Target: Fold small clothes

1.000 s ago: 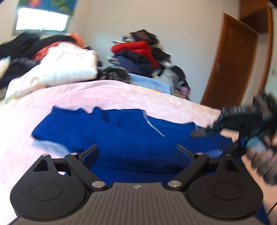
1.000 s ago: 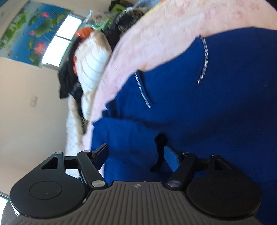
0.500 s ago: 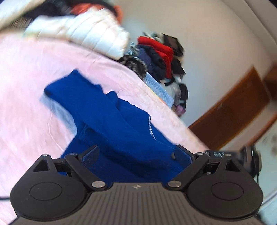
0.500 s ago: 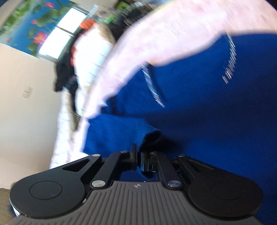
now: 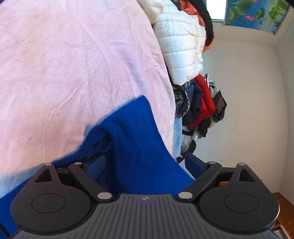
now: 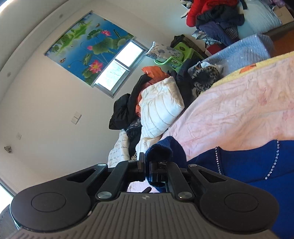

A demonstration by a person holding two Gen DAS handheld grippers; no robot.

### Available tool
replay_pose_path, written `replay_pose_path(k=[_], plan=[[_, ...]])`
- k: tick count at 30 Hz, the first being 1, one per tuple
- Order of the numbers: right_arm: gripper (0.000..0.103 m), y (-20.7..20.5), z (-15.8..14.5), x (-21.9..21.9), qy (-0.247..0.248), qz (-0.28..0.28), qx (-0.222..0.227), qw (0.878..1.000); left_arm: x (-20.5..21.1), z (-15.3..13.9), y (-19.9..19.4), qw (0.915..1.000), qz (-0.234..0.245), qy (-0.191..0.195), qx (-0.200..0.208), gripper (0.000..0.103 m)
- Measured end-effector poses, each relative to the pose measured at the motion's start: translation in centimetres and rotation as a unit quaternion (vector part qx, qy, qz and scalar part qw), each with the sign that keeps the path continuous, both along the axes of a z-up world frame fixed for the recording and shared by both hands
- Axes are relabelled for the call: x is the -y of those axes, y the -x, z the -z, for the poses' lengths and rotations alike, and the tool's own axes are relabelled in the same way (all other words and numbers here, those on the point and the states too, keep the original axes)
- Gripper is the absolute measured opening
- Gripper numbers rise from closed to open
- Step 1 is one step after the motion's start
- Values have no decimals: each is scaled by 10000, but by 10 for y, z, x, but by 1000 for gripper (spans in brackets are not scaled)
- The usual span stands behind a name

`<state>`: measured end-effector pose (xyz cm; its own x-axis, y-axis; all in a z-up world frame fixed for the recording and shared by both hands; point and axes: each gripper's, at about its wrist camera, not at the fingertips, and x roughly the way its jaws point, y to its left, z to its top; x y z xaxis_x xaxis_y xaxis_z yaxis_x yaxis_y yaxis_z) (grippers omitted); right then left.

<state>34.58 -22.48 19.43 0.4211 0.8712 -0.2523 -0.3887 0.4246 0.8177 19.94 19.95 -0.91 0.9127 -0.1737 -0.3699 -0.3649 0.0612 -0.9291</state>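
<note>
**Right gripper pinching blue sweater, left standing wide**

Across the pink bedsheet, filling the upper left of the left wrist view, I'm seeing the blue sweater running from mid-frame down to the bottom, w/ one corner lying on the sheet near center. Left gripper is standing wide open; sweater fabric is passing between its fingers, but I can't see the pads pressing it, so nothing is gripped on that side.

Right wrist view: right gripper is closed tight, jaws nearly together, and it's pinching a bunched fold of the sweater, which is poking up just above the fingertips at lower center. Rest of the garment is spreading to the lower right of the frame, w/ two lines of sparkly studs showing on it, lying on the pink sheet.

Bkgd: white puffer jacket is sitting mid-frame at the sheet's edge, clothes pile at top right, lotus picture and window at upper left.
</note>
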Motion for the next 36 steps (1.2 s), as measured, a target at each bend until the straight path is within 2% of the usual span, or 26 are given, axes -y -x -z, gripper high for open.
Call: replay_pose_path(k=[4, 6, 9, 10, 11, 15, 17, 18, 20, 22, 23, 26, 28, 30, 31, 33, 36], plan=[[9, 3, 1, 16, 47, 160, 48, 9998, -3, -1, -11, 9995, -48, -128, -278, 93], [9, 4, 4, 31, -42, 313, 45, 9995, -3, -2, -14, 9987, -67, -290, -420, 78], [9, 9, 22, 61, -191, 624, -69, 9978, -2, 2, -20, 9957, 26, -520, -764, 37], [9, 11, 34, 71, -130, 758, -191, 9969, -1, 5, -22, 9936, 110, -612, -948, 15], [9, 10, 49, 79, -7, 894, -347, 9954, 1, 9, -23, 9913, 185, -687, -1110, 5], [9, 7, 126, 100, 680, 1337, -1306, 9800, 8, 5, -25, 9864, 263, -1171, -1120, 5], [9, 8, 150, 100, 967, 1403, -1567, 9728, 11, -3, -24, 9835, 332, -1437, -1049, 5], [9, 10, 155, 100, 980, 1431, -1583, 9720, 12, -9, -23, 9821, 395, -1573, -963, 5], [9, 19, 149, 105, 654, 1496, -1346, 9774, 17, -19, -21, 9787, 538, -1844, -726, 5], [8, 26, 144, 117, 377, 1669, -1172, 9783, 22, -22, -23, 9718, 714, -2110, -772, 5], [7, 27, 151, 121, 417, 1731, -1256, 9760, 24, -20, -26, 9686, 833, -2182, -855, 5], [9, 22, 187, 128, 897, 1830, -1946, 9595, 28, -6, -28, 9655, 1050, -2144, -1037, 5], [8, 27, 199, 124, 1003, 1744, -1971, 9595, 28, -4, -29, 9646, 1247, -2070, -1053, 5], [8, 29, 200, 122, 957, 1759, -1944, 9603, 30, -6, -27, 9614, 1663, -1901, -1090, 8], [8, 29, 200, 124, 924, 1762, -1940, 9606, 33, -10, -25, 9560, 1885, -1969, -1089, 11], [8, 28, 196, 124, 941, 1769, -1886, 9614, 46, -26, -21, 9374, 2283, -2416, -1042, 14], [8, 29, 181, 129, 916, 1703, -1643, 9673, 64, -58, -15, 9129, 2517, -3170, -532, 17]])
